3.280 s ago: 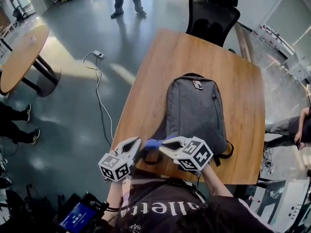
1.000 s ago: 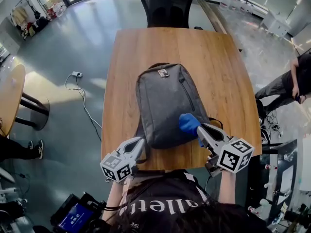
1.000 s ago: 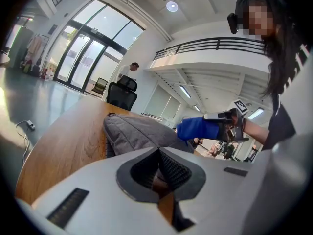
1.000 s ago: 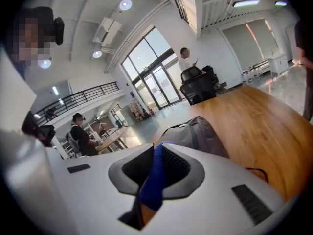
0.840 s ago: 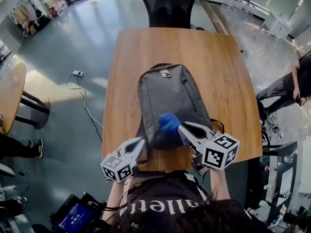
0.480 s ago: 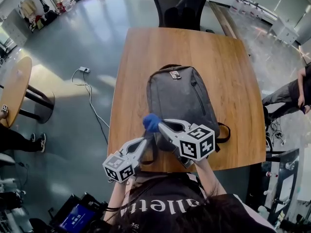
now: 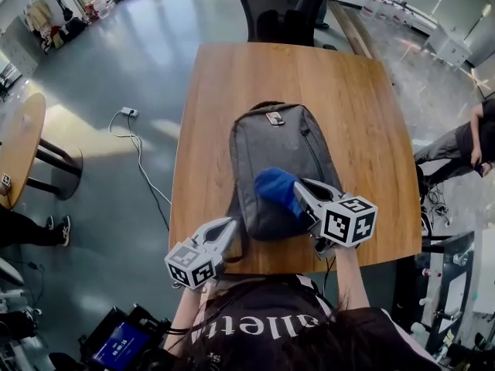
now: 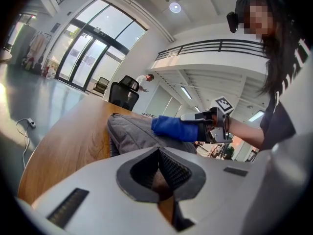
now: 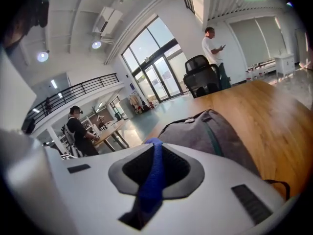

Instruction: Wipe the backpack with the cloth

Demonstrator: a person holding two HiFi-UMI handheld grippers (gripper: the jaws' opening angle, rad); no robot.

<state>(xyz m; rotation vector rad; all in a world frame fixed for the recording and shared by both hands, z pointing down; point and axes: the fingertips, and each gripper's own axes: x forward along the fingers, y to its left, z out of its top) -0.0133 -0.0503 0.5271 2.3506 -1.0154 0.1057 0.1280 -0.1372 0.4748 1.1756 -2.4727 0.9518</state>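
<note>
A grey backpack (image 7: 282, 153) lies flat on the wooden table (image 7: 224, 83), its top handle pointing away from me. My right gripper (image 7: 300, 191) is shut on a blue cloth (image 7: 276, 187), which presses on the lower middle of the bag's front panel. The cloth (image 9: 149, 177) runs as a blue strip between the right jaws, with the backpack (image 9: 208, 129) beyond. My left gripper (image 7: 227, 226) sits shut at the bag's near left corner, beside a black strap (image 7: 241, 234). In the left gripper view the backpack (image 8: 129, 131) and the cloth (image 8: 176, 129) lie ahead.
A black office chair (image 7: 282, 6) stands at the table's far end. A person sits off the right edge (image 7: 464, 137). A round table (image 7: 15, 145) and a floor cable (image 7: 135, 141) lie to the left. Bare wood surrounds the bag on all sides.
The right gripper swept the cloth from the bag's lower right to its lower left edge, then back right to the lower middle. The left gripper stayed put.
</note>
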